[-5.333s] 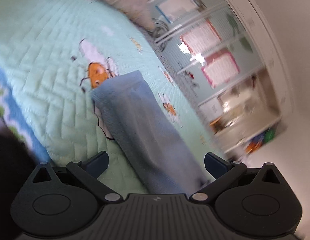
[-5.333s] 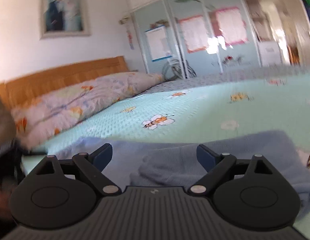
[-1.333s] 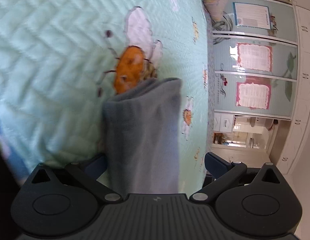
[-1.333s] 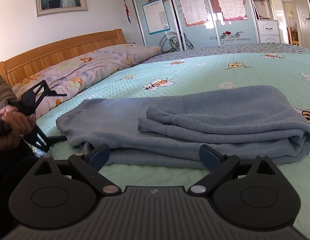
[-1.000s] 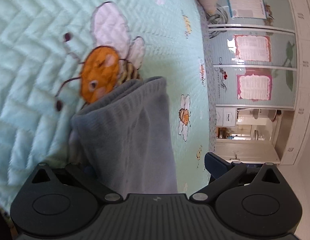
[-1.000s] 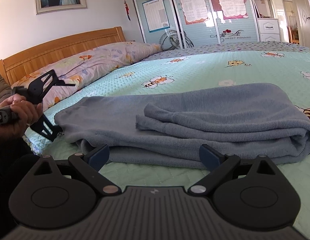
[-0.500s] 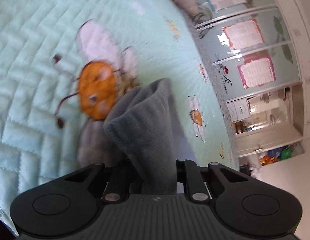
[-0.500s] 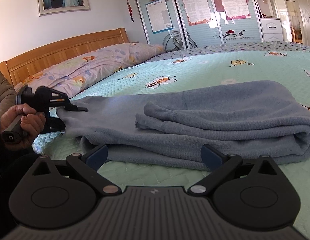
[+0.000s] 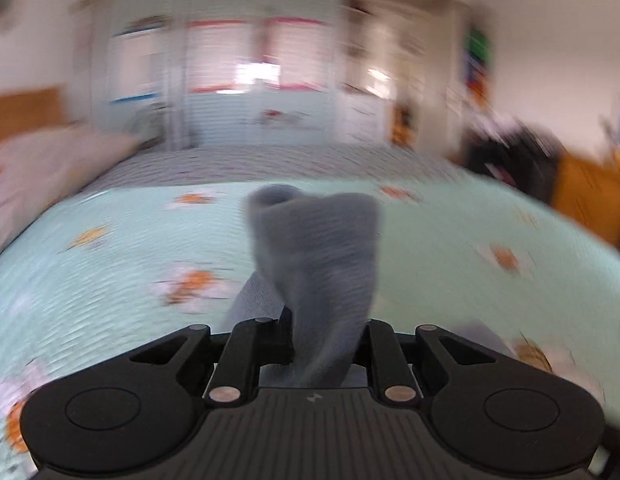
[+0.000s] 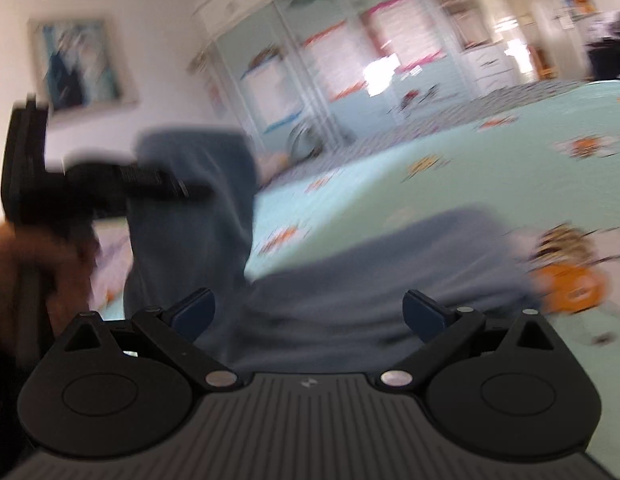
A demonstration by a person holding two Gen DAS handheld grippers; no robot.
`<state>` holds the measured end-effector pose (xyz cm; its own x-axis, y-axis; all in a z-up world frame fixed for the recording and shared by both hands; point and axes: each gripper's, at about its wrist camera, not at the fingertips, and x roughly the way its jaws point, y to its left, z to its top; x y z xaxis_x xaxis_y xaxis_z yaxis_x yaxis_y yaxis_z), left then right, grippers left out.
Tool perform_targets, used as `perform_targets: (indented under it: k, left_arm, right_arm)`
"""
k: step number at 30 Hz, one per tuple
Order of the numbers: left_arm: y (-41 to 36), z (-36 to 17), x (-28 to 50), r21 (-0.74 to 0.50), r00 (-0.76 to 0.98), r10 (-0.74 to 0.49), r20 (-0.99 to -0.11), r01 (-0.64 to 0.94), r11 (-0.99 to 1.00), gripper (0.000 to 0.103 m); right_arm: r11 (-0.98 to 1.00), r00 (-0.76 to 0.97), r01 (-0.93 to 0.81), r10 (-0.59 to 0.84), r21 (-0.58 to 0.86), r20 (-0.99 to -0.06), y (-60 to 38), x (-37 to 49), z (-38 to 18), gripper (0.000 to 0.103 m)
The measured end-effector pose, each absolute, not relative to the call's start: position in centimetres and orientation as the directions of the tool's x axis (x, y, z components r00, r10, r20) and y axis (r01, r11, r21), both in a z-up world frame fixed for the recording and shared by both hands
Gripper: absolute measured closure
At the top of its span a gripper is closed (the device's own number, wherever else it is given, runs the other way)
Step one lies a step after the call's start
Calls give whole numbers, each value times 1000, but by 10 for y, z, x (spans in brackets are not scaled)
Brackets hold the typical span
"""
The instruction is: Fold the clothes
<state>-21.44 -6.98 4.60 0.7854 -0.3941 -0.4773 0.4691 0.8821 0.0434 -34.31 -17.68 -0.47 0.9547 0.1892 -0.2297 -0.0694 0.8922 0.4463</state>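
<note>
A grey-blue knitted garment (image 10: 369, 280) lies across the mint-green quilt (image 10: 489, 168). My left gripper (image 9: 325, 344) is shut on one end of it, and the pinched fabric (image 9: 317, 256) stands up in a twisted bunch between the fingers. In the right wrist view that left gripper (image 10: 190, 191), held by a hand (image 10: 30, 264), has the garment's end (image 10: 194, 168) raised well above the bed at the left. My right gripper (image 10: 310, 312) is open and low over the lying part of the garment, with cloth below its fingers but nothing pinched. Both views are blurred by motion.
Pale sliding wardrobe doors (image 9: 262, 92) with pink-framed posters stand beyond the bed. A pillow (image 9: 42, 168) and wooden headboard (image 9: 26, 112) are at the left. A framed picture (image 10: 82, 68) hangs on the wall. Dark clutter and orange furniture (image 9: 581, 192) stand at the right.
My left gripper closed on the garment's end, rolled upright and lifted it high off the quilt. The right gripper stayed open and shifted and tilted a little.
</note>
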Motion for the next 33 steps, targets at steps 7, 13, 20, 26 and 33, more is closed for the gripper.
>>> perform_targets:
  k: [7,13,20,26,33]
  left_arm:
    - [-193,-26,-252,365,770,-292,-568,553,749,82]
    - [-211,-12,-268,451,837,-245,-490,484,750,82]
    - [-249,-23,-289,558,852,-305,-426,513,653,81]
    - [-272,-74,-301,709,877,-289,-385,481,515,74]
    - [-243,-36,-318,648,911,-282,-301,413,640,1]
  right_arm:
    - [781,983,146,-45,608,-179,-270,-413,-4,3]
    - [770,984,136,-34,624,-172,-279,-423,-12,3]
    - [732,985,132,-25,669,-168,-289,-421,-21,3]
    - [723,985,144,-41,676,-167,-291,-426,-21,3]
    - [764,992,104,-36,637,-118,-282,-432,-10,3]
